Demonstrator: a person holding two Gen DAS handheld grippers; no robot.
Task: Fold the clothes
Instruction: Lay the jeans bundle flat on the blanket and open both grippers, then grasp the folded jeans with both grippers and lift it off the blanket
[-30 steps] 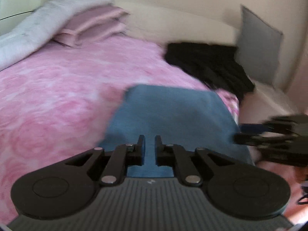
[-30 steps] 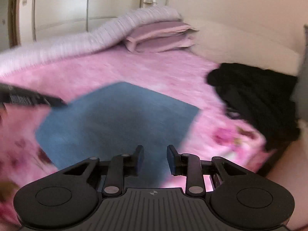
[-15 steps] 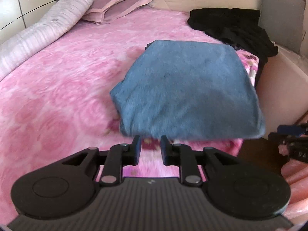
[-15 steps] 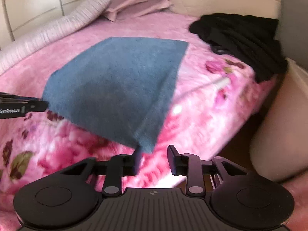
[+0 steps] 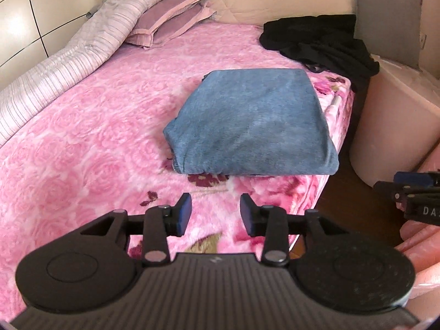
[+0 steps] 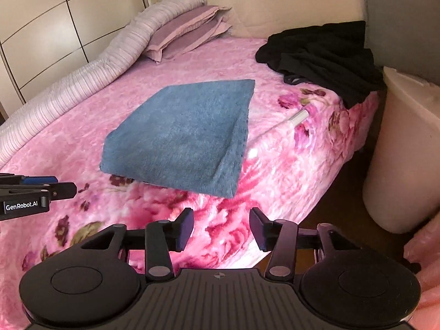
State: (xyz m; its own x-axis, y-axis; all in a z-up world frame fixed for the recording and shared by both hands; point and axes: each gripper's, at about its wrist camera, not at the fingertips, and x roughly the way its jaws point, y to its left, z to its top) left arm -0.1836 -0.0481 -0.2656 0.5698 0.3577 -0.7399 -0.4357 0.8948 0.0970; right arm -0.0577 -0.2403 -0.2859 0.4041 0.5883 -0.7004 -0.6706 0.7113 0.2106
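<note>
Fingers of both grippers have parted and left the blue garment.

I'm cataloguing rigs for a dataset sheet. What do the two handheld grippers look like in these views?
Both are matte black. The left gripper and right gripper each have two slim linkage arms with silver pivot screws, dark blue finger pads, round black discs either side, and a ribbed grey body with a small centre mark. White "GenRobot.AI" lettering runs along the left one's side. No cables or sleeves show.
</note>
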